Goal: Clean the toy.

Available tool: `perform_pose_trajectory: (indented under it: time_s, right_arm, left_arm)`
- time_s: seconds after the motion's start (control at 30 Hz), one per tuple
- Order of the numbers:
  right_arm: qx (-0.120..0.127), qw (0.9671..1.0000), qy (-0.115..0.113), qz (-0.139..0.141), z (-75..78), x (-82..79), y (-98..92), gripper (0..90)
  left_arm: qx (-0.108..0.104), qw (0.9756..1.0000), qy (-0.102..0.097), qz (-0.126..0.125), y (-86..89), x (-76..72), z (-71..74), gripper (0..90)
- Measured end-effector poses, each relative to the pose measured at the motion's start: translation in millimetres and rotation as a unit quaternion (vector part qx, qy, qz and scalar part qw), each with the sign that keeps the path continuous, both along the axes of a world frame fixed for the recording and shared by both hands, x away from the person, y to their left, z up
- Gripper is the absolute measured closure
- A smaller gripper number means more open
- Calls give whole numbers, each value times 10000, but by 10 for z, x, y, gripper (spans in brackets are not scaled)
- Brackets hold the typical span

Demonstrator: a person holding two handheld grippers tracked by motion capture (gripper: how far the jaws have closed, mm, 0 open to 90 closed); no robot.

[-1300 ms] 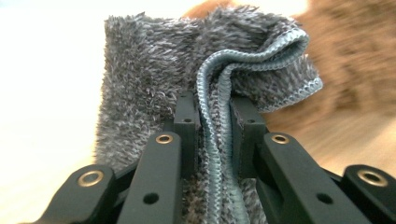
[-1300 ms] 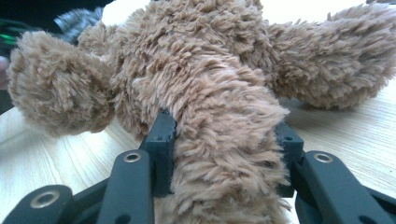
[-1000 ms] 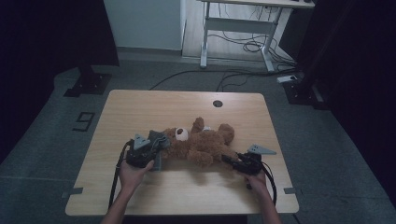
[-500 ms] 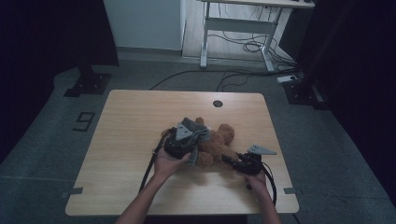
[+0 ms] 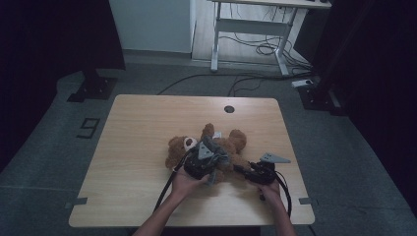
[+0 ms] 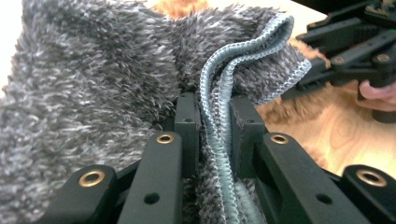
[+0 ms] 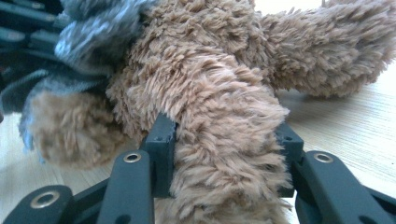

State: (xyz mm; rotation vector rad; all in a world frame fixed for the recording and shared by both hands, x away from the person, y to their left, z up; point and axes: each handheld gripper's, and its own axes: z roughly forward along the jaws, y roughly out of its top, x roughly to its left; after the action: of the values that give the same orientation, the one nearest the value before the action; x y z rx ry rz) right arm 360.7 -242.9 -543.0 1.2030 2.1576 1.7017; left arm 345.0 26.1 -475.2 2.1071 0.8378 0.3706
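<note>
Dim grey flooring surrounds a light wooden table (image 5: 147, 147), with a white desk frame (image 5: 251, 29) and loose cables (image 5: 255, 49) at 12 o'clock beyond it. A brown teddy bear (image 5: 231, 145) lies on the tabletop slightly toward 4 o'clock of centre, head toward 9 o'clock, legs toward 3 o'clock.

Left gripper (image 5: 202, 161): positioned over the bear's torso, held by the left hand (image 5: 189, 181) entering from 6 o'clock. In the left gripper view, the left gripper (image 6: 215, 116) has its jaws clamped on the hemmed edge of a grey fleecy cloth (image 6: 93, 84); the folded hem runs upright between the two pads.

Right gripper (image 5: 255, 173): positioned at 4 o'clock of the bear, held by the right hand (image 5: 268, 189), with its grey three-cornered plate (image 5: 274, 158) on top. In the right gripper view, the right gripper (image 7: 224, 140) has its jaws pressed against both sides of one furry limb of the bear (image 7: 219, 140), grasping it. The grey cloth (image 7: 88, 28) appears at 10 o'clock in that view, against the bear's body.
</note>
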Motion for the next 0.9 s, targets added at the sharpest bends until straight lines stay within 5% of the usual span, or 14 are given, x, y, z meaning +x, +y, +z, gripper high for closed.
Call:
perform_pose_trajectory:
  time_s: [0.4, 0.6, 0.73, 0.9]
  right_arm:
    - [-31, 10000, 29, 0, 17, -18, -2, 554]
    - [-87, 9999, -27, 87, 20, -26, -4, 550]
    - [-72, 9999, -23, 80, 21, -26, -7, 551]
    - [28, 10000, 4, 33, 19, -23, -9, 551]
  left_arm:
    - [478, 9985, 182, -204, -47, -185, -304, 759]
    - [430, 9986, 236, -205, -4, -240, -334, 759]
    - [207, 9991, 250, -266, 16, -266, -243, 758]
    - [-38, 9997, -68, -226, 10, -250, 68, 757]
